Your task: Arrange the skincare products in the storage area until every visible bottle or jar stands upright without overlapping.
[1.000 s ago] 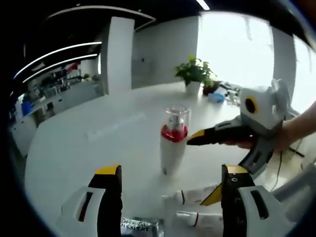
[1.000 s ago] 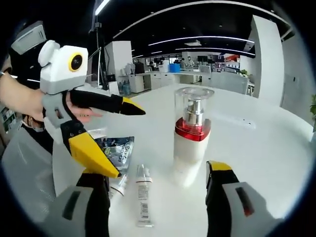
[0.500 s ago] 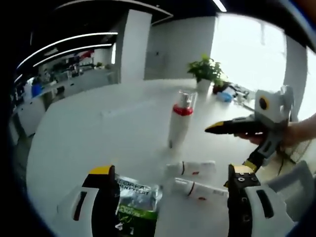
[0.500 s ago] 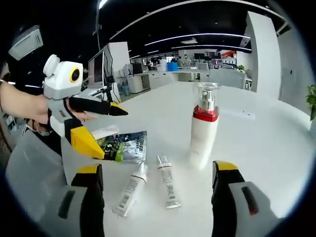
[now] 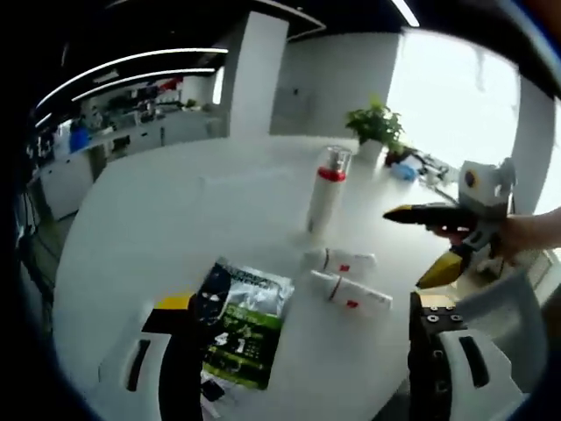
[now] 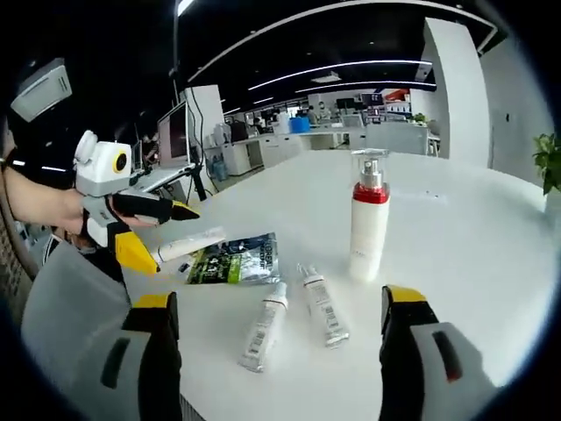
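Both grippers, left (image 5: 302, 351) and right (image 6: 272, 351), farther back from pump bottle (image 6: 369, 226)

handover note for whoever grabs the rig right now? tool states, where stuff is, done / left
Left tool: open, empty, held above the table near the sachet.
Right tool: open, empty, off to the side of the tubes.
Pump bottle: upright on the white table, clear cap on, standing apart from everything else.
Two small tubes: lying flat side by side, not overlapping.
Dark green sachet: flat, with another white tube lying at its edge.
Done: bottle standing.
Left: the tubes are all down; stand them up if they will balance on their caps, and keep everything spaced out and in sight.
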The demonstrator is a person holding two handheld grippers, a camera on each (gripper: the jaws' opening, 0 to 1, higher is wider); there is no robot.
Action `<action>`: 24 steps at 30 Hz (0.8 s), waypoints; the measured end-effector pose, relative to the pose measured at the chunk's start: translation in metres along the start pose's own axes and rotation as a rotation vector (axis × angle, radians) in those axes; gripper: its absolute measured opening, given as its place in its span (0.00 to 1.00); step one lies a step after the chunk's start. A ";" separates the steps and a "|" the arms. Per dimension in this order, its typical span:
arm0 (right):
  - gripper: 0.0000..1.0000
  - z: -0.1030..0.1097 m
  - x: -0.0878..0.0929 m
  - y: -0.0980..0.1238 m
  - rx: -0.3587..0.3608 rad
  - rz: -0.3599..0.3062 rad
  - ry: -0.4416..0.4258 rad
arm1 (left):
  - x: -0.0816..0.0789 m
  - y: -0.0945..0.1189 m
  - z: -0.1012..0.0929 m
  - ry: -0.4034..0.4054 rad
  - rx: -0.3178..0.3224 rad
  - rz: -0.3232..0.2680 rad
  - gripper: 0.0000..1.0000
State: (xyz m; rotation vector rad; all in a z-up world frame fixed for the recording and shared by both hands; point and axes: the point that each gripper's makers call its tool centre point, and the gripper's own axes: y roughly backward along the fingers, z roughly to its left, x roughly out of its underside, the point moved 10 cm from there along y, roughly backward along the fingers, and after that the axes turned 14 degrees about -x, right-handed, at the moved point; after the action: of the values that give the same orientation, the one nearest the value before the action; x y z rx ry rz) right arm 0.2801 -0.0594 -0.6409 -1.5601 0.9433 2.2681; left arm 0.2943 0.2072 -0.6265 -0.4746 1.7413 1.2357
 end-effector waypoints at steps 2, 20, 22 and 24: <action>0.98 0.004 0.001 0.003 0.002 -0.001 -0.001 | 0.006 0.010 0.002 0.004 -0.001 0.000 0.97; 0.99 0.028 0.009 0.011 0.008 0.008 -0.039 | 0.039 0.077 0.027 0.146 -0.120 -0.005 0.97; 0.99 0.031 0.007 0.014 0.017 -0.010 -0.046 | 0.042 0.081 0.032 0.158 -0.145 -0.010 0.97; 0.99 0.034 0.005 0.017 0.024 -0.018 -0.050 | 0.044 0.084 0.036 0.165 -0.164 -0.004 0.97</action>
State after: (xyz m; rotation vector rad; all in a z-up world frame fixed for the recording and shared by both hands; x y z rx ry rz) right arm 0.2438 -0.0521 -0.6315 -1.4888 0.9359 2.2645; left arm 0.2271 0.2826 -0.6214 -0.6927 1.7824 1.3754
